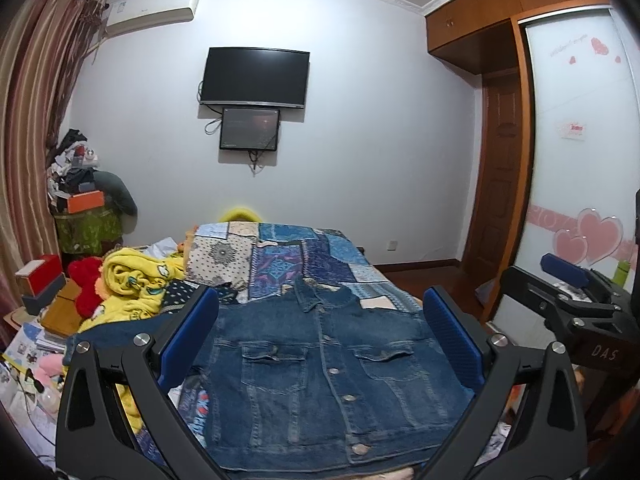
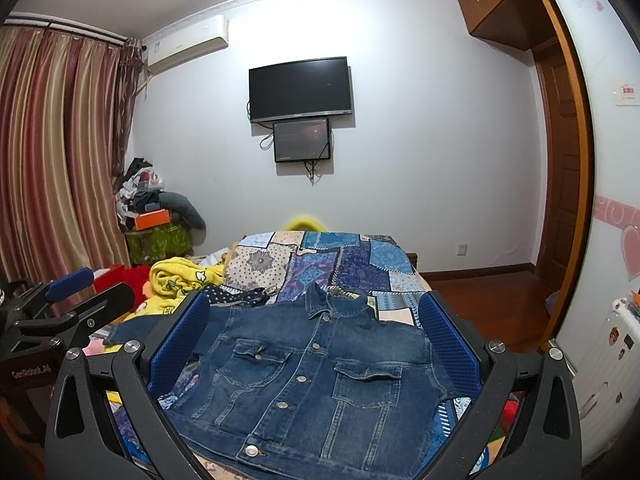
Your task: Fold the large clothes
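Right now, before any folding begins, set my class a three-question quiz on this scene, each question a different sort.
1. True or false: the denim jacket lies front-up with its collar pointing away from the cameras.
2. Multiple choice: the left gripper is A) shut on a sleeve, B) open and holding nothing, C) out of view.
3. Fill in: in the right wrist view, the yellow blanket lies to the ____ of the jacket.

Key: 1 true; 2 B; 3 left. The right gripper is open too.
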Demonstrator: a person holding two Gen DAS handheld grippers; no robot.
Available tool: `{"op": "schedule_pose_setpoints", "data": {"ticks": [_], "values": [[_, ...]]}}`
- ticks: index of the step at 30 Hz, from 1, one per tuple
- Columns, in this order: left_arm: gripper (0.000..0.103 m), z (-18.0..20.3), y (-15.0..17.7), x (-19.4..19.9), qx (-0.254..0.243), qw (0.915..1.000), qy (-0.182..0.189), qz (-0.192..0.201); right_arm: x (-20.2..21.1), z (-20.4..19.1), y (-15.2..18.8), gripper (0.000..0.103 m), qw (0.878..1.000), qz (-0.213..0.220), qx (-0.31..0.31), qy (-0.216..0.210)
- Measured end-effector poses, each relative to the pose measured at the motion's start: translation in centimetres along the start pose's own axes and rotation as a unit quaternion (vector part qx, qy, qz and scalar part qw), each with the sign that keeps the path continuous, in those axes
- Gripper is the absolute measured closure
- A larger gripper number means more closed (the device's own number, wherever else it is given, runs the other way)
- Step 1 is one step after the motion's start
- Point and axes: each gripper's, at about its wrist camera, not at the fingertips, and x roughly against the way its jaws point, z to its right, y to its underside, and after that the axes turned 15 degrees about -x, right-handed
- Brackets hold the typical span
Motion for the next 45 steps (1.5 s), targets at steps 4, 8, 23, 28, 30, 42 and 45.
{"op": "schedule_pose_setpoints", "data": {"ticks": [4,8,23,28,30,42,45], "values": [[0.0,-2.9,0.8,-2.3,0.018,0.9996,-0.016,-0.016,-1.9,-0.2,0.3,0.0,1.0,-0.006,0.012,0.002],[0.0,-6.0,2.0,-5.3,0.03,0.9976,-0.043,-0.045,-5.7,-0.3,0.5,0.0,0.999,-0.024,0.031,0.01],[0.0,-20.8,14.3,-17.6,0.138,0.9605,-0.106,-0.217,-19.3,3.1,3.5,0.0,0.986,-0.163,0.022,0.039],[0.0,-25.8,20.5,-19.2,0.209,0.9365,-0.108,-0.26,-23.3,4.9,4.8,0.0,0.976,-0.21,0.009,0.064],[0.0,-27.0,22.4,-19.6,0.226,0.9287,-0.091,-0.28,-24.4,5.5,5.4,0.0,0.972,-0.225,0.008,0.073],[0.01,-34.3,30.8,-22.4,0.367,0.8771,-0.04,-0.307,-29.7,8.2,7.8,0.0,0.95,-0.297,-0.029,0.091],[0.012,-36.2,32.2,-22.9,0.393,0.8659,-0.054,-0.305,-30.2,8.9,7.6,0.0,0.948,-0.302,-0.046,0.092]]}}
